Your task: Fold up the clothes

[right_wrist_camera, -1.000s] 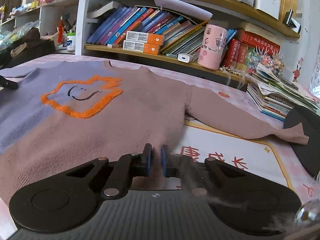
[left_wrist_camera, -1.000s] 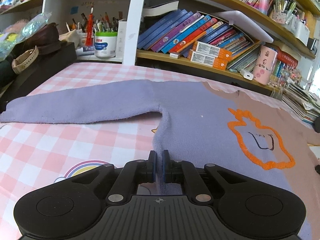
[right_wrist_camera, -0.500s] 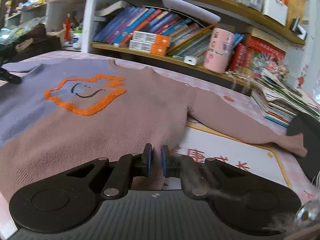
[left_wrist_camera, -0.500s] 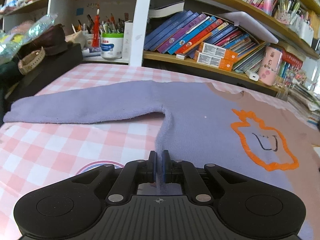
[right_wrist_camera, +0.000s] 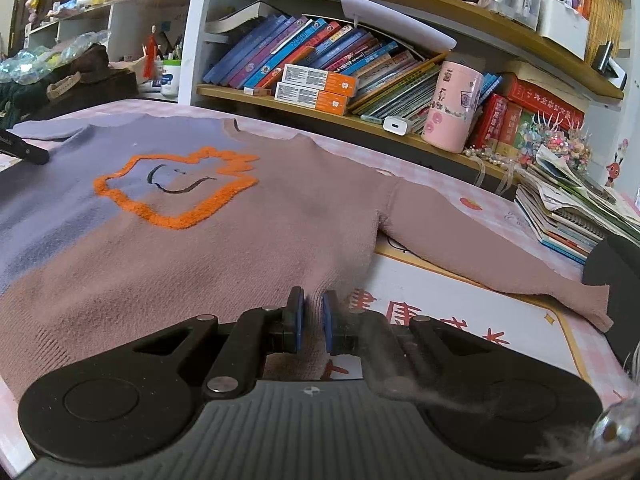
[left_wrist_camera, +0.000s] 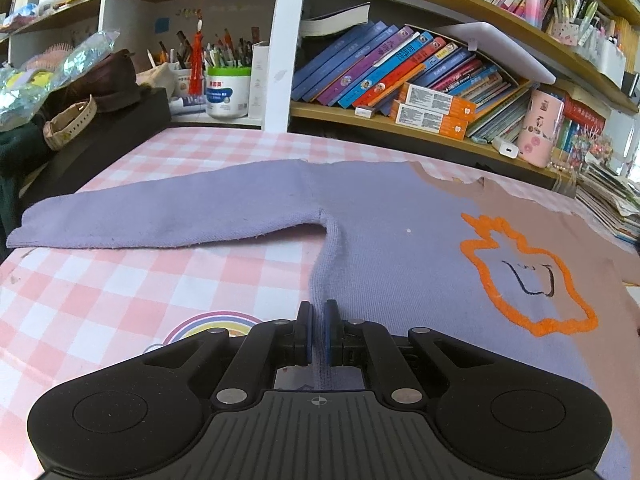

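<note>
Sweater (left_wrist_camera: 392,240) spread flat on bench (left_wrist_camera: 120,292), sleeves out sideways. Left gripper (left_wrist_camera: 318,332) pinches lilac side edge, right gripper (right_wrist_camera: 311,326) pinches pink side edge; garment stretches toward upper frame.

The sweater (left_wrist_camera: 392,240) is a fine-ribbed matt knit, lilac on one half and dusty pink on the other (right_wrist_camera: 248,248), with a raised, fuzzy orange outline (right_wrist_camera: 180,188) at centre frame. Under it lies a smooth checked tablecloth (left_wrist_camera: 100,296) with a faint sheen. The left gripper (left_wrist_camera: 318,332) and right gripper (right_wrist_camera: 311,320) are matt black plastic with ribbed housings, dull metal pivot pins and blue rubbery pads (left_wrist_camera: 328,332). Upper frame: wooden shelves (left_wrist_camera: 400,122), glossy books (left_wrist_camera: 380,76). Upper left, crinkled shiny foil (left_wrist_camera: 36,80).
</note>
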Demonstrator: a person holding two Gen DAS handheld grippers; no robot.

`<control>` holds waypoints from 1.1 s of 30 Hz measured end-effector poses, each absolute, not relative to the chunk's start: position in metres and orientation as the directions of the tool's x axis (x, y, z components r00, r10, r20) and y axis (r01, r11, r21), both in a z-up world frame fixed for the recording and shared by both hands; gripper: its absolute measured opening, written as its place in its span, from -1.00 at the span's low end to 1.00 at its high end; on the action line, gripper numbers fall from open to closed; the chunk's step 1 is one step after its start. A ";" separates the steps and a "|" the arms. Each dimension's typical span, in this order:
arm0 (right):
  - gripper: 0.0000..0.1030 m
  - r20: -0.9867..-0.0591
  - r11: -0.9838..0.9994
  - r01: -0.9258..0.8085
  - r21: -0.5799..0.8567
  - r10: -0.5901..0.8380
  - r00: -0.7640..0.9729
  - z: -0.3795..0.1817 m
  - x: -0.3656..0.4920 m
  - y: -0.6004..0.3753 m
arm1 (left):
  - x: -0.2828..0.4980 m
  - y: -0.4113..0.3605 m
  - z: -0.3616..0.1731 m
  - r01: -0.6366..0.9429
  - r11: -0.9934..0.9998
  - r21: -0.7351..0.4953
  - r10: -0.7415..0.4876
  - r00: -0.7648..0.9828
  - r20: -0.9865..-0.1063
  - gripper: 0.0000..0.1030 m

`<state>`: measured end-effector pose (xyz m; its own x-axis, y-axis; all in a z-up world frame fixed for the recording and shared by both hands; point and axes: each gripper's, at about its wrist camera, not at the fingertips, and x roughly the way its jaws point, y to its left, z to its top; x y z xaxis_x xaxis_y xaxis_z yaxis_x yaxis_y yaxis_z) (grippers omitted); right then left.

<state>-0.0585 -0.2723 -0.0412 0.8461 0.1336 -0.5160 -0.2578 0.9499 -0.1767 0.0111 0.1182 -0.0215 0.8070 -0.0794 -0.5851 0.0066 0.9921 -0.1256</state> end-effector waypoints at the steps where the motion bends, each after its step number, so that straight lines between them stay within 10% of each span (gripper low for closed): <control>1: -0.81 -0.516 0.950 -0.256 -0.178 0.131 0.847 -0.041 -0.058 -0.272 | 0.011 0.118 -0.022 0.008 0.992 -0.124 -0.079 0.807 -0.585 -0.89; 33: -0.81 -0.561 0.959 -0.221 -0.175 0.088 0.823 -0.035 -0.002 -0.270 | 0.067 0.112 -0.020 0.051 0.996 -0.074 -0.086 0.782 -0.618 -0.89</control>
